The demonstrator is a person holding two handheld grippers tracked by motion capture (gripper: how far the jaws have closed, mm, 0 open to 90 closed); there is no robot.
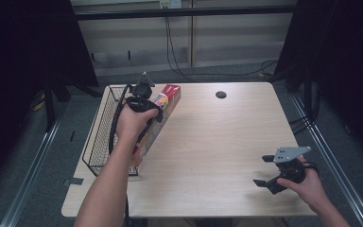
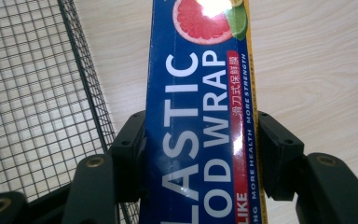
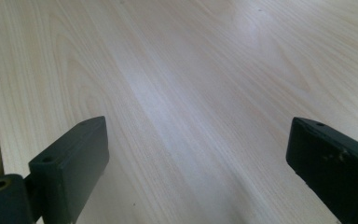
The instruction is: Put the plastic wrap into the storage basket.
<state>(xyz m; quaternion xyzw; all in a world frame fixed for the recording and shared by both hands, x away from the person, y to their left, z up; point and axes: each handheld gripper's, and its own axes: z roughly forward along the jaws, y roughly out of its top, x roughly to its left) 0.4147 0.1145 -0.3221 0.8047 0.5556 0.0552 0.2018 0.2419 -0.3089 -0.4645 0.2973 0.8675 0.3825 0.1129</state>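
A long blue plastic wrap box (image 1: 169,98) with a grapefruit picture lies tilted beside the wire basket (image 1: 98,135), its far end toward the back of the table. My left gripper (image 1: 150,112) is shut on the box near its middle. In the left gripper view both black jaws press the sides of the box (image 2: 200,107), and my left gripper (image 2: 200,137) points down at the table with the basket (image 2: 32,93) to its left. My right gripper (image 1: 263,170) rests open near the front right corner. Its jaws (image 3: 196,144) stand wide apart over bare wood.
The light wooden table (image 1: 217,142) has a small dark round hole (image 1: 221,94) at the back centre. The basket sits along the table's left edge. Cables hang from the wall behind, and dark curtains stand at both sides.
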